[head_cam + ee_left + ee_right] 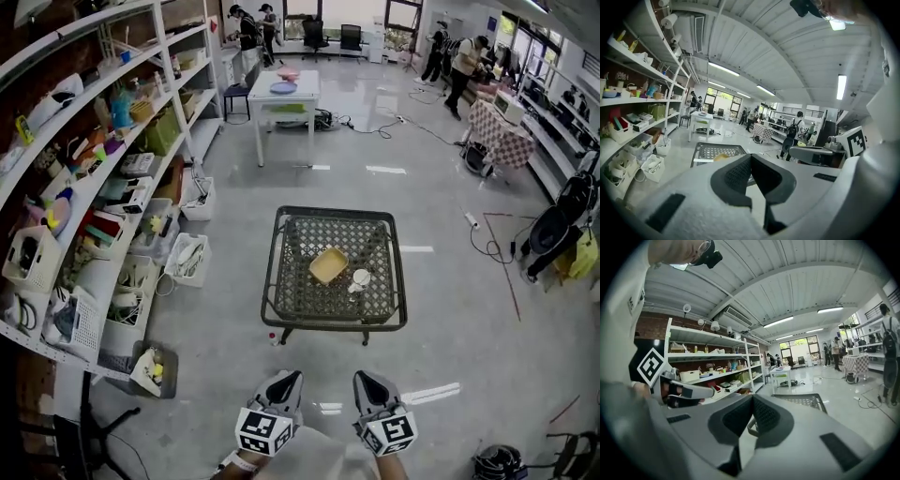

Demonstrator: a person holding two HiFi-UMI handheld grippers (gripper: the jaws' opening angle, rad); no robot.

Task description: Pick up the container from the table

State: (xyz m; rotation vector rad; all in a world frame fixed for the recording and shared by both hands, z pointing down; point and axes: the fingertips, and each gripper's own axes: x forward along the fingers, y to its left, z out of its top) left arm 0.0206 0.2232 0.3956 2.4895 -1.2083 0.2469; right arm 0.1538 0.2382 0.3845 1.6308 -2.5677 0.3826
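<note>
I'm holding the left tool [287, 377] and right tool [367, 377] clenched on nothing, well apart from the container [328, 265] on the counter [277, 309].

In its own view the left claw [751, 158] covers most of the tabletop [715, 151] and container [720, 157]. The white thing [361, 277] beside the container is too small to tell.

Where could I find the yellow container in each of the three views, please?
Head view: the yellow container lies near the middle of the dark mesh table.
Left gripper view: a yellow sliver on the table, low and left of centre.
Right gripper view: not visible; only part of the table shows.
Shared landmark: the mesh table.
</note>
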